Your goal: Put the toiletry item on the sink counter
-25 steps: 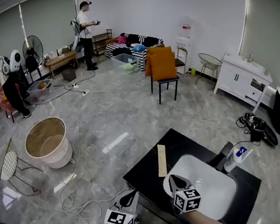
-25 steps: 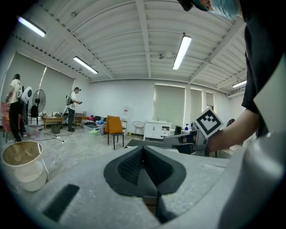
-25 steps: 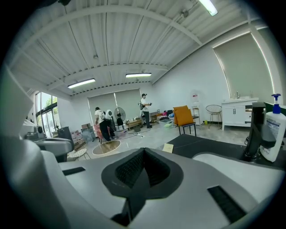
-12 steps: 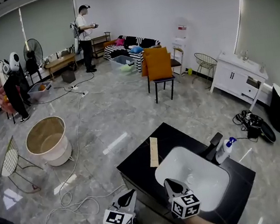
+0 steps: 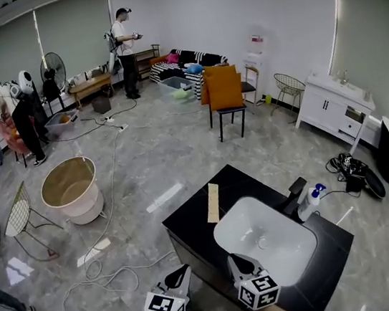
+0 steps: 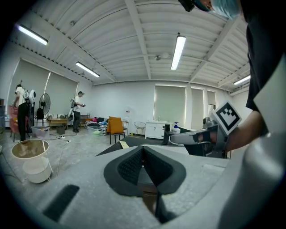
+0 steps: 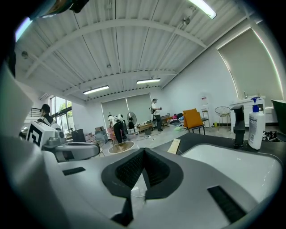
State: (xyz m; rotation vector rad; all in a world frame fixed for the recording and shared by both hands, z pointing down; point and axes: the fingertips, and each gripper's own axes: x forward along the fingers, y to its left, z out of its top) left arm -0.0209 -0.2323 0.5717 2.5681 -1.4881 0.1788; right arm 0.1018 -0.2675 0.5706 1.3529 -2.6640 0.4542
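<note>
A white pump bottle (image 5: 308, 204) with a blue top stands on the black sink counter (image 5: 190, 224) beside the black faucet (image 5: 292, 196), at the far side of the white basin (image 5: 265, 240). In the right gripper view the bottle (image 7: 255, 125) and faucet (image 7: 238, 125) stand at the right, beyond the basin. My left gripper (image 5: 180, 275) and right gripper (image 5: 236, 261) hang at the near edge of the counter, well short of the bottle. Both are shut with nothing between their pads, as the left gripper view (image 6: 143, 150) and the right gripper view (image 7: 143, 154) show.
A pale flat strip (image 5: 213, 203) lies on the counter's far left corner. Cables (image 5: 110, 272) trail over the floor at the left, near a round tub (image 5: 70, 188). An orange chair (image 5: 226, 90), a white cabinet (image 5: 332, 105) and several people stand further back.
The head view has shifted, so the counter and bottle now sit further left in the picture. Both grippers stay shut and low at the near edge.
</note>
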